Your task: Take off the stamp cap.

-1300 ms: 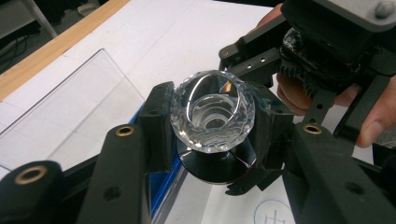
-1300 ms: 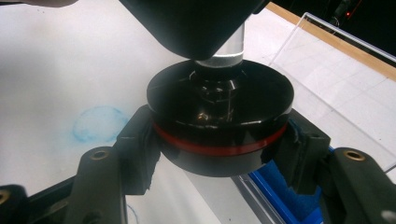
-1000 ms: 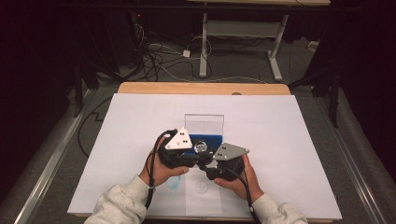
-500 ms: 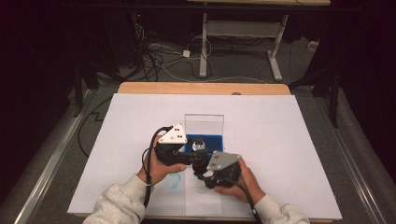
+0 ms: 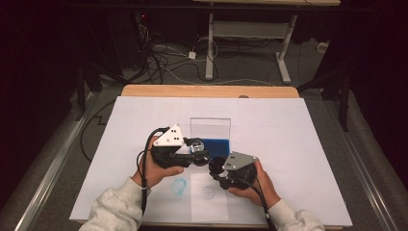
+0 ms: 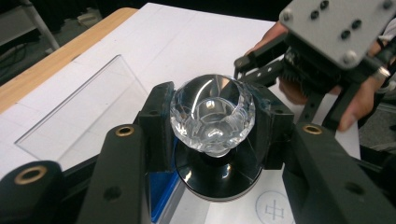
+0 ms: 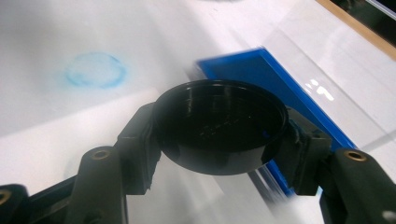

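My left gripper (image 6: 212, 116) is shut on a clear faceted glass jar (image 6: 212, 109), and a round black base (image 6: 217, 175) shows under it. In the high view the left gripper (image 5: 196, 155) holds the jar (image 5: 195, 146) above the near left edge of a blue pad (image 5: 215, 144). My right gripper (image 7: 219, 126) is shut on a round black cap (image 7: 219, 123), hollow side up. It sits just right of and nearer than the left one, right gripper (image 5: 217, 169) a small gap away from the jar.
A clear acrylic sheet (image 5: 210, 127) lies behind the blue pad on the white paper (image 5: 288, 144). A smudged blue ring (image 5: 179, 186) and a printed circle mark (image 5: 208, 192) lie near the front edge. The wooden table edge (image 5: 207, 90) runs along the back.
The two grippers were pressed together at the jar. The right gripper has drawn back toward the person and to the right with the black cap; the left one still holds the jar.
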`<state>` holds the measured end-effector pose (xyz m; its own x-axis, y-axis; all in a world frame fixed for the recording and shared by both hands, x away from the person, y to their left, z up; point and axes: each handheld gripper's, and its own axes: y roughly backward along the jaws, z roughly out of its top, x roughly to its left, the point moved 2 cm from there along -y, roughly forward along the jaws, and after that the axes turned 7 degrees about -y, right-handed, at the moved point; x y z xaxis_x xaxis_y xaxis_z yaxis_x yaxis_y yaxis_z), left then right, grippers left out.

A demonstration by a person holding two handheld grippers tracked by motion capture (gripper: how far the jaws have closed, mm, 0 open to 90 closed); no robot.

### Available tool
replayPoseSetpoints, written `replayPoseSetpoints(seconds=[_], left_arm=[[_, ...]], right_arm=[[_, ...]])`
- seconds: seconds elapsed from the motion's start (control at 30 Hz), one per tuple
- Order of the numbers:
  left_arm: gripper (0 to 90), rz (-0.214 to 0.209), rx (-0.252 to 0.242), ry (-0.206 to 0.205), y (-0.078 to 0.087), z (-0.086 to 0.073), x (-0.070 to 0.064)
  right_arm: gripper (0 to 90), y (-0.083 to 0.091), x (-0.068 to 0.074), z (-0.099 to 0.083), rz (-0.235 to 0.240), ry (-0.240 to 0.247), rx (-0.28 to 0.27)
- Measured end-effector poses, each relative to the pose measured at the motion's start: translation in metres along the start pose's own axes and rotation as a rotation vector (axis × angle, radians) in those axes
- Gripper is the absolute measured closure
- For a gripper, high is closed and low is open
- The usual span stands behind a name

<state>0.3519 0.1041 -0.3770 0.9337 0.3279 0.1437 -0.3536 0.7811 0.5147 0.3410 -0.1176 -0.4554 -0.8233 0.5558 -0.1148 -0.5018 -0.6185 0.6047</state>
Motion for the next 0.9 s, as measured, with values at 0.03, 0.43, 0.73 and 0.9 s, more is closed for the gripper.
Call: replayPoseSetpoints(seconds=[0.03, 0.43, 0.73, 0.9], left_arm=[[54.9, 0.005, 0.003, -0.001, 0.001, 0.0, 0.0], [54.9, 0.053, 0.036, -0.003, 0.01, -0.007, 0.007], [54.8, 0.084, 0.058, -0.013, 0.012, -0.008, 0.008], [54.8, 0.108, 0.064, -0.011, 0.015, -0.009, 0.01]], right_arm=[[38.7, 0.005, -0.006, -0.004, -0.019, -0.009, -0.005], [38.7, 0.037, -0.027, -0.011, -0.094, -0.06, -0.053], [38.7, 0.066, -0.04, -0.022, -0.144, -0.101, -0.089], [38.6, 0.081, -0.048, -0.034, -0.183, -0.131, -0.09]])
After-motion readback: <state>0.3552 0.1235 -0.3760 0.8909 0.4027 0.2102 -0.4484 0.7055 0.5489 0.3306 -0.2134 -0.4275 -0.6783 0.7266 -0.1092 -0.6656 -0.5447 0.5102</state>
